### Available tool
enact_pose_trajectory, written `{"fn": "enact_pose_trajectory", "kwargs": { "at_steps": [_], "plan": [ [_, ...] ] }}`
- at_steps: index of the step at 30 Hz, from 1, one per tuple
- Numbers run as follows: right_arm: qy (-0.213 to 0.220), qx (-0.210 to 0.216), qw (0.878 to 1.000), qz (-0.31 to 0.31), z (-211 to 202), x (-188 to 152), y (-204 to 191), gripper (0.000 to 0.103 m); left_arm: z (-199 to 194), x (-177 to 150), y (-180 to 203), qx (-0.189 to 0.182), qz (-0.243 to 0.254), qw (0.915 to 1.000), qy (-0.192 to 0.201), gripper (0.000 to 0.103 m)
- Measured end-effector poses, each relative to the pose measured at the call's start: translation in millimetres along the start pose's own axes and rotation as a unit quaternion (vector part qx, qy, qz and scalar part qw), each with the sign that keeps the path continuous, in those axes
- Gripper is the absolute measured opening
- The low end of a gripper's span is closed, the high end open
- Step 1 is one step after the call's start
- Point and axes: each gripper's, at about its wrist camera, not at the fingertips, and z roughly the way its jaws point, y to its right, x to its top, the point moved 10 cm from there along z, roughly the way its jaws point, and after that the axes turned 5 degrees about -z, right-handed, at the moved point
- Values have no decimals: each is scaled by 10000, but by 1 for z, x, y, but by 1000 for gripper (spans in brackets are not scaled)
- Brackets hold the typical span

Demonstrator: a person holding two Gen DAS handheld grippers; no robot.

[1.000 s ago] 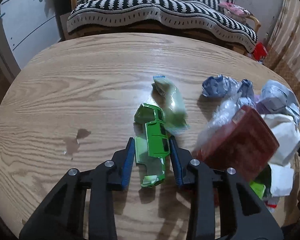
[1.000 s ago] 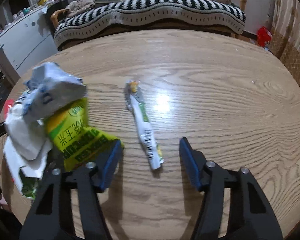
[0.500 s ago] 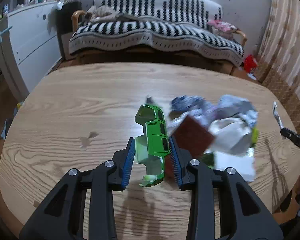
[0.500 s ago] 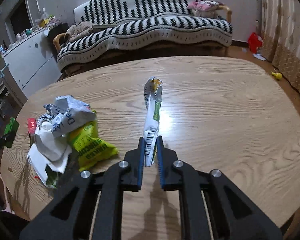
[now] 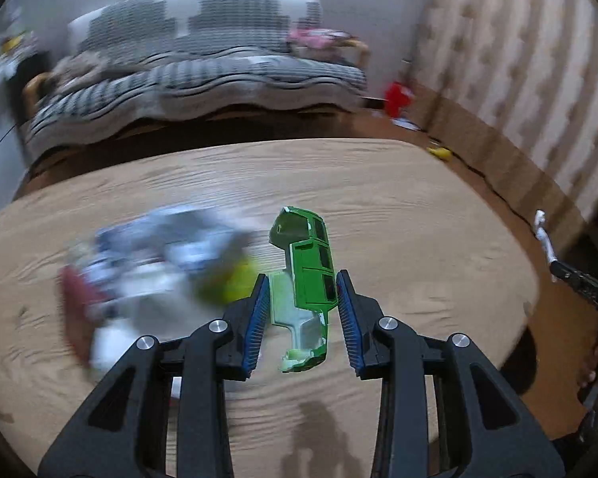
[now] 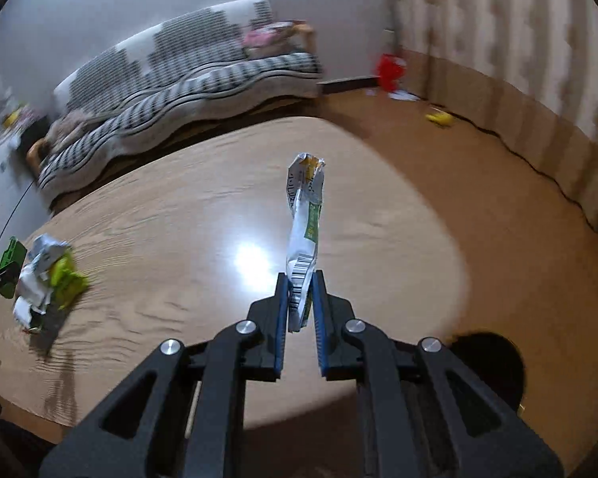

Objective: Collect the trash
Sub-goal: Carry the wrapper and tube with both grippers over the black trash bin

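Note:
My left gripper [image 5: 302, 314] is shut on a green plastic toy-car shell [image 5: 307, 275] and holds it above the round wooden table [image 5: 418, 239]. My right gripper [image 6: 300, 298] is shut on a long white and green wrapper [image 6: 303, 223] that stands up from its jaws above the table [image 6: 179, 219]. A blurred pile of crumpled wrappers [image 5: 155, 275] lies on the table left of the left gripper; it also shows at the far left in the right wrist view [image 6: 48, 279]. The right gripper with its wrapper [image 5: 544, 239] shows at the right edge of the left view.
A striped sofa [image 5: 195, 67] stands behind the table. A red object [image 6: 388, 71] and a small yellow one [image 6: 438, 117] lie on the floor near the curtained wall. A white cabinet [image 6: 0, 183] is at the far left. A dark round shape [image 6: 490, 362] sits below the table's right edge.
Both grippers have swung to the right and risen with their loads. The trash pile has shifted from right of the left gripper to its left. Both views are blurred by motion.

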Motion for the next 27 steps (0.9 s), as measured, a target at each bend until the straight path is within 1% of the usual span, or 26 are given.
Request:
{"fn": "enact_pose_trajectory", "kwargs": {
  "at_steps": [2, 3, 5, 6, 7, 8, 9, 11, 12, 13, 15, 16, 19, 22, 27],
  "plan": [
    [24, -240, 9994, 253, -14, -12, 45, 13, 5, -1, 56, -278, 299, 9992, 49, 34],
    [39, -348, 9985, 415, -22, -19, 70, 13, 9, -4, 77, -397, 404, 9984, 38, 34],
    [28, -539, 9965, 641, -34, -33, 107, 13, 21, -14, 128, -696, 680, 9952, -56, 34],
    [18, -621, 9955, 714, -38, -39, 119, 13, 29, -25, 161, -877, 871, 9922, -137, 34],
    [-11, -744, 9937, 837, -44, -50, 141, 13, 36, -35, 190, -1044, 1027, 9890, -220, 34],
    [-48, -841, 9921, 927, -46, -59, 155, 13, 43, -40, 211, -1173, 1120, 9864, -284, 34],
    [-90, -931, 9903, 1030, -49, -70, 172, 13, 52, -54, 247, -1415, 1256, 9811, -414, 34],
    [-282, -1081, 9852, 1300, -50, -100, 208, 13, 59, -72, 293, -1683, 1448, 9733, -583, 34],
    [-351, -1130, 9835, 1372, -50, -110, 219, 13, 62, -86, 324, -1886, 1610, 9667, -638, 34],
    [-530, -1165, 9800, 1523, -46, -128, 237, 13, 65, -96, 340, -2000, 1721, 9623, -668, 34],
    [-804, -1142, 9741, 1777, -39, -151, 258, 13, 76, -120, 371, -2206, 1929, 9525, -822, 34],
    [-1004, -1075, 9697, 1952, -32, -165, 269, 13, 80, -131, 382, -2278, 1979, 9491, -906, 34],
    [-1325, -971, 9609, 2230, -20, -191, 285, 13, 95, -158, 411, -2364, 2175, 9405, -1106, 34],
    [-1417, -813, 9580, 2356, -13, -199, 287, 13, 107, -178, 432, -2433, 2319, 9337, -1236, 34],
    [-1419, -724, 9578, 2391, 4, -185, 283, 13, 120, -189, 449, -2504, 2406, 9272, -1403, 34]
  ]
}}
